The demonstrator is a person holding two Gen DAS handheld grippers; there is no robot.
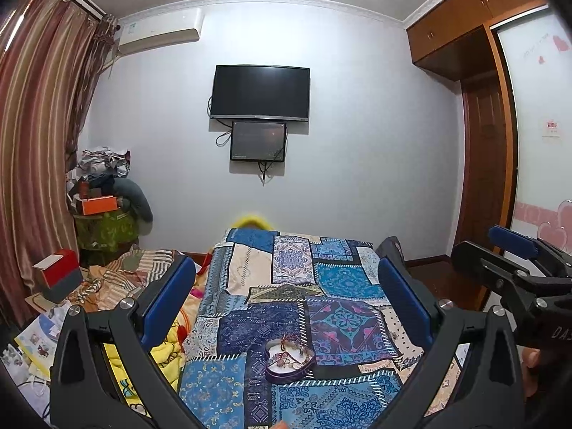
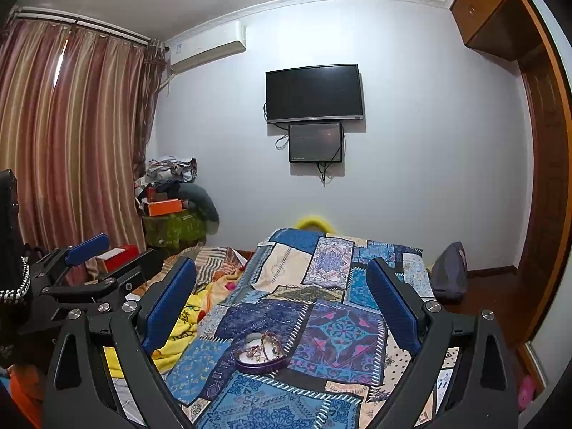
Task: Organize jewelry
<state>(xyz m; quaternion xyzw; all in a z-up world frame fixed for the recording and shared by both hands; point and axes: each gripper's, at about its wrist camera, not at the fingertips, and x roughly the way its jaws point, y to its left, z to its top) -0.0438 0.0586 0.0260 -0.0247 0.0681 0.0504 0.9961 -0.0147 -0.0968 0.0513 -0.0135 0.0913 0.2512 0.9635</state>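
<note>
Hovering above the patchwork bedspread, the left gripper and right gripper both hold their blue pads spread wide, grasping nothing. A heart-shaped purple tray of tangled jewelry sits near the bedspread's near edge, below both.

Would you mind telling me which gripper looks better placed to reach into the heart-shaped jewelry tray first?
Probably the left gripper, though only slightly: the tray sits centred between its open fingers, while for the right gripper it lies left of centre.
</note>
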